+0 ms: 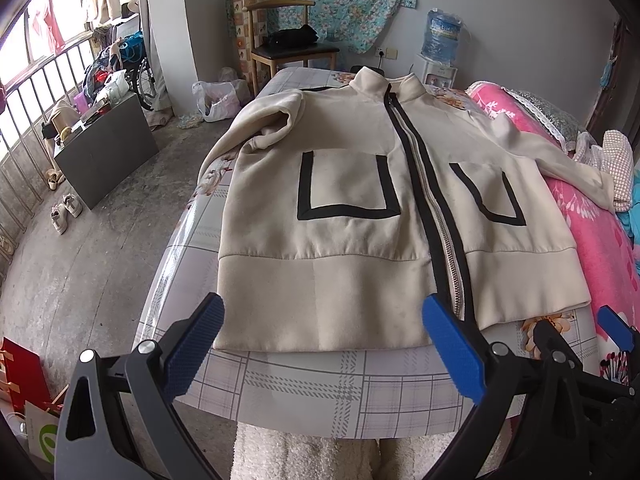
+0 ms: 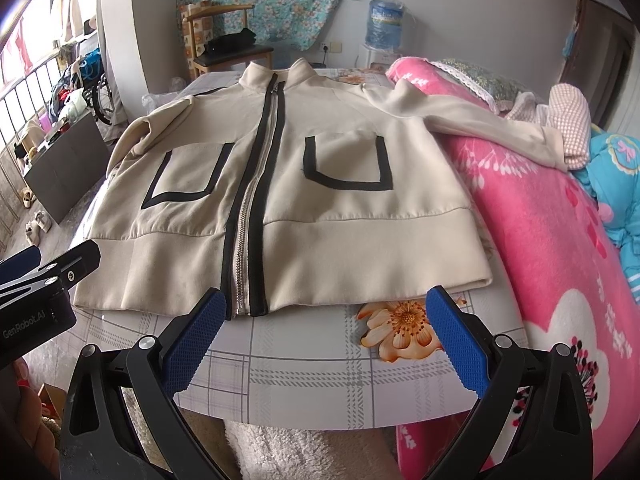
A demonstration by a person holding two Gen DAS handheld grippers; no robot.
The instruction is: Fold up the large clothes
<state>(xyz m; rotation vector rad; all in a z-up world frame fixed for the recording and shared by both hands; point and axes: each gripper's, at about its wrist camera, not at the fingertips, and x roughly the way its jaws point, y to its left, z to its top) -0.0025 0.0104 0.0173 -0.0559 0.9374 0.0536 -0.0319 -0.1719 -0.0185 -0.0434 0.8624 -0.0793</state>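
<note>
A cream zip-up jacket [image 1: 352,208] [image 2: 320,184] with black trim and two black-outlined pockets lies flat, front up, on the checked bed sheet [image 1: 320,384] [image 2: 312,368]. Its collar points away from me and its hem faces me. One sleeve [image 2: 472,120] stretches right over a pink quilt; the other sleeve [image 1: 260,124] is bunched at the left. My left gripper [image 1: 322,324] is open, just above the hem left of the zipper. My right gripper [image 2: 326,312] is open, just in front of the hem right of the zipper. Neither holds anything.
A pink floral quilt [image 2: 552,240] and pillows fill the bed's right side. A wooden chair [image 1: 288,40] and a water dispenser [image 1: 440,40] stand beyond the bed. To the left lie bare floor, a dark cabinet [image 1: 104,152], shoes and a window railing.
</note>
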